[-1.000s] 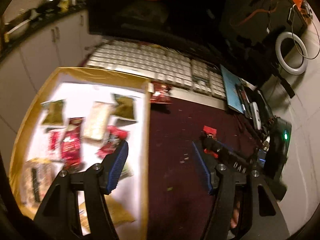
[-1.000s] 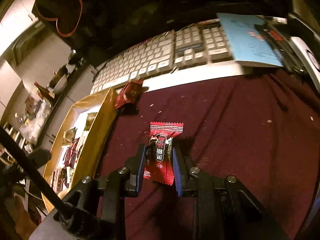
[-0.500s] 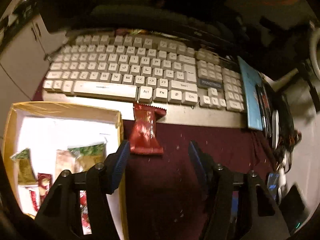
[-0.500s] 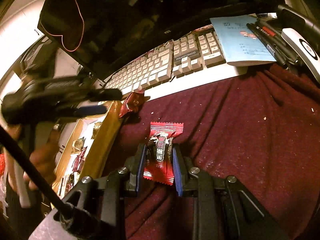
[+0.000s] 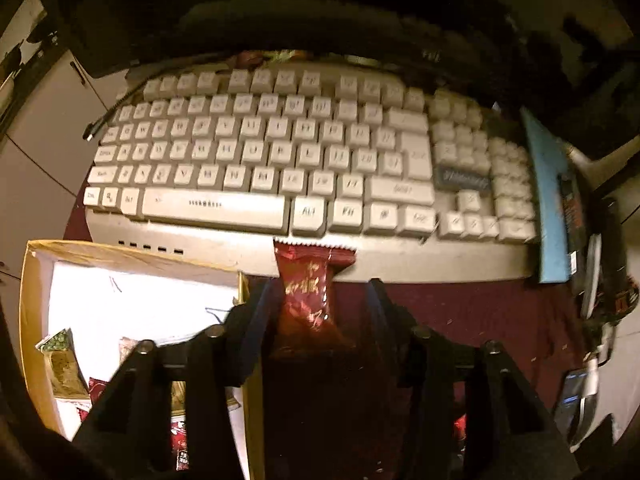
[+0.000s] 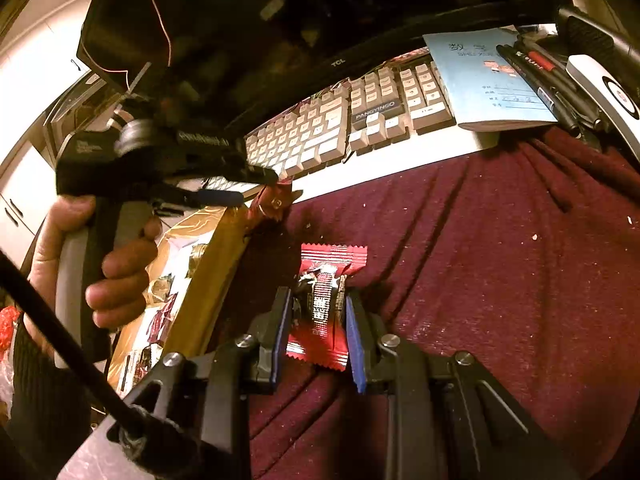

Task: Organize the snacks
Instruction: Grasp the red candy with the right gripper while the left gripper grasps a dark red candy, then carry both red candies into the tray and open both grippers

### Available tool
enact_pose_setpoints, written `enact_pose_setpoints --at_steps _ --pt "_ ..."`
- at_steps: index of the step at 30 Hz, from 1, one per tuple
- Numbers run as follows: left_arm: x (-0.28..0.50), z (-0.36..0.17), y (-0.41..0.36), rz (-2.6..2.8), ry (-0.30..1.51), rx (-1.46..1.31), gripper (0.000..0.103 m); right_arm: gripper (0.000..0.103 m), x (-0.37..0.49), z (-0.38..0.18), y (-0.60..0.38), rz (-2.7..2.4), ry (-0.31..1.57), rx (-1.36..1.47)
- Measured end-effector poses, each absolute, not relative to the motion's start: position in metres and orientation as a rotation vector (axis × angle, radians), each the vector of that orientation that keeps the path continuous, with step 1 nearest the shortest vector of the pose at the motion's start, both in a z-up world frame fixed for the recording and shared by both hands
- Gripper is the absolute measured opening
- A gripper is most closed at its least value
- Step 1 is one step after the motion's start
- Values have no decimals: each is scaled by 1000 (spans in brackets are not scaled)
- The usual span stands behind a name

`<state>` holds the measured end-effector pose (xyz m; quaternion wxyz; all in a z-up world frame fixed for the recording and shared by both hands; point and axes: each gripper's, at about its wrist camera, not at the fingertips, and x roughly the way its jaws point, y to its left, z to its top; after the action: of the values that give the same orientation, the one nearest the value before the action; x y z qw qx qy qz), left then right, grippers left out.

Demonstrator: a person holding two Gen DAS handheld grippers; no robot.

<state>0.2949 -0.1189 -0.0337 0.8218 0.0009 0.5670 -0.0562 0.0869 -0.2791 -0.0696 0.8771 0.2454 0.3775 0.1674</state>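
— Cardboard at far left: tan box [image 5: 34, 320] with a white floor, several snack packets [image 5: 60, 356] lying inside. Seen best from the left wrist.

— And just right of the box wall?

— Left gripper [image 5: 316, 300], pointing steeply down, jaws closing around a dark red snack packet [image 5: 306, 300]. Packet between the fingers, top seam resting on the front edge of the white keyboard [image 5: 280, 160], lower end on the maroon cloth [image 5: 480, 312] covering the worktop. Left finger close against the packet's side; right finger with a gap showing. Not yet pinched, as far as can be told.

— Same packet from the other camera?

— Visible in the right wrist view too, up by the box corner and the keyboard edge [image 6: 276, 200], under the dark left gripper body with its blue-padded finger. Also a hand [image 6: 100, 264] wrapped round that gripper's handle, hidden from the left camera.

— Right side now.

— Right gripper [image 6: 318, 332] narrow, blue pads pressed on both sides of a bright red snack packet [image 6: 324, 300] with a black and white centre, crimped between them. Packet's ends flared above and below the pads, on the maroon cloth. Whether lifted or resting, cannot tell.

— Further right?

— Blue notebook [image 6: 488, 76] on the keyboard's right end, pens [image 6: 536, 68] laid along it, then a white device [image 6: 604, 88]. Left wrist view gives only a blurred blue strip there.
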Motion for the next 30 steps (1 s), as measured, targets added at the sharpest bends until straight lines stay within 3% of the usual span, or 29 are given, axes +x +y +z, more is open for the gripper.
enact_pose_setpoints --at_steps 3,9,16,22,25,30 --pt "298 -46 -125 -109 1230 7 31 25 87 -69 -279 348 788 512" --pt "281 -49 -121 -101 1207 6 27 25 86 -69 -278 339 785 510" --pt "205 -4 -84 -221 1114 -148 27 25 86 -69 -279 341 784 509" --pt "133 45 -19 -210 925 -281 27 25 85 -68 -273 348 786 475" --pt "110 46 16 -107 842 -306 27 25 86 -67 -270 359 789 459" --pt "93 22 53 -37 852 -379 27 25 89 -65 -262 395 814 435"
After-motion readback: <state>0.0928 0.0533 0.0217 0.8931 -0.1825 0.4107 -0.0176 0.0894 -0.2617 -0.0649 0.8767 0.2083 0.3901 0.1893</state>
